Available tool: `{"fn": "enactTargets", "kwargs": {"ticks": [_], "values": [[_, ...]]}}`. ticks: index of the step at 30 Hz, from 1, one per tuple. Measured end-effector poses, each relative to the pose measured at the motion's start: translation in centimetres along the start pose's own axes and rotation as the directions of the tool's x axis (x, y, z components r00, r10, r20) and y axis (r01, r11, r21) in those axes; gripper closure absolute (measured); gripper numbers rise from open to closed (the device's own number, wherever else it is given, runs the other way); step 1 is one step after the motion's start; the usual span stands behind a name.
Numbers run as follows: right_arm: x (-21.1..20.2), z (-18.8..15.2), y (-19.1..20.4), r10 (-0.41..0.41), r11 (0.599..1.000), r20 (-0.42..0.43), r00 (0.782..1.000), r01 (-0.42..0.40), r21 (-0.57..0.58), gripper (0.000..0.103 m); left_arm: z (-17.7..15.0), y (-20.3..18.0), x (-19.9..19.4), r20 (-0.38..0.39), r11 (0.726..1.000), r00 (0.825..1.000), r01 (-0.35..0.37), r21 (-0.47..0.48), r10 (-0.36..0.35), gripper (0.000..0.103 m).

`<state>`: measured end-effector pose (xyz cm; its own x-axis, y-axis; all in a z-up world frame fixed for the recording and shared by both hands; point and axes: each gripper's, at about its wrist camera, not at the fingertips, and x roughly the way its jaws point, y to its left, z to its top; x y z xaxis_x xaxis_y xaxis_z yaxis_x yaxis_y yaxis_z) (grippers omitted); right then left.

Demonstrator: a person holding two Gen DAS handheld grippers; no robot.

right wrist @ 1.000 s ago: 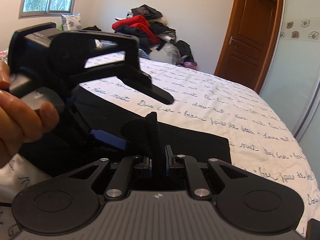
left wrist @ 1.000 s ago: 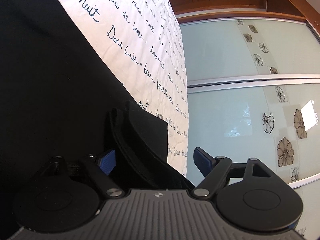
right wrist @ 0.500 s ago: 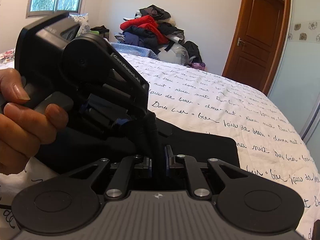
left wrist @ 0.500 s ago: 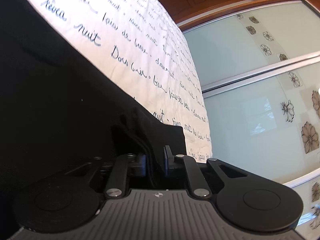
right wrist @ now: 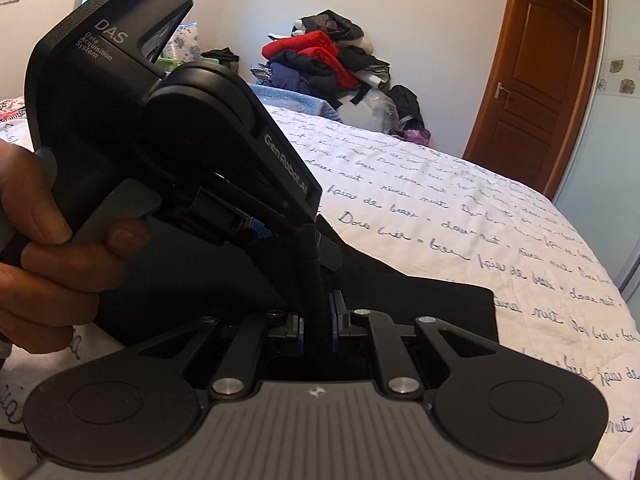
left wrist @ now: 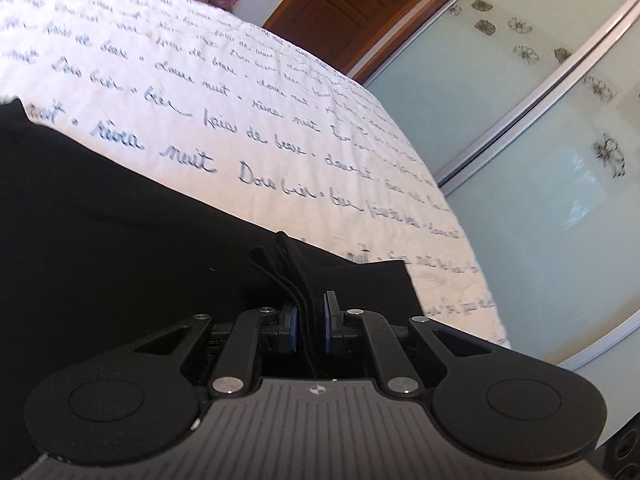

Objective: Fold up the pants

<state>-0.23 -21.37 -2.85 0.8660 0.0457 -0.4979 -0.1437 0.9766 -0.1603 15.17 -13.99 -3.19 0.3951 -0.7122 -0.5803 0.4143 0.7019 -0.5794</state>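
Observation:
Black pants (left wrist: 120,240) lie spread on the white bedspread with blue script (left wrist: 260,100). My left gripper (left wrist: 311,326) is shut on a bunched edge of the pants, near their right corner (left wrist: 384,284). My right gripper (right wrist: 318,326) is shut on a pinched fold of the same pants (right wrist: 420,308). In the right wrist view the left gripper's black body (right wrist: 160,140), held by a hand (right wrist: 52,248), sits close in front at the left, pinching the same raised fold of cloth.
The bed's edge (left wrist: 472,264) runs along sliding wardrobe doors with flower decals (left wrist: 560,140). A wooden door (right wrist: 532,80) stands at the far right. A pile of clothes (right wrist: 328,60) sits against the far wall beyond the bed.
My left gripper closed on the pants edge and has tilted and lifted, so more of the bed shows. The right gripper stayed shut on the fold as both rose together.

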Motion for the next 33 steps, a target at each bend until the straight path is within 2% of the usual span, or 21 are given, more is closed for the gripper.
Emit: {"fn": "enactTargets", "kwargs": {"ticks": [8, 18, 33], "values": [[0.2, 0.0, 0.4, 0.036, 0.999, 0.006, 0.999, -0.036, 0.005, 0.091, 0.0, 0.1, -1.0, 0.035, 0.99, 0.994, -0.107, 0.09, 0.104, 0.089], [-0.1, 0.0, 0.7, 0.059, 0.998, 0.01, 0.998, -0.059, 0.016, 0.091, 0.1, -0.6, -1.3, 0.077, 0.971, 0.983, -0.177, 0.163, 0.166, 0.089], [0.5, 0.7, 1.5, 0.136, 0.991, 0.025, 0.99, -0.136, 0.01, 0.091, 0.9, 1.5, -3.0, 0.102, 0.954, 0.968, -0.243, 0.174, 0.228, 0.089]]}}
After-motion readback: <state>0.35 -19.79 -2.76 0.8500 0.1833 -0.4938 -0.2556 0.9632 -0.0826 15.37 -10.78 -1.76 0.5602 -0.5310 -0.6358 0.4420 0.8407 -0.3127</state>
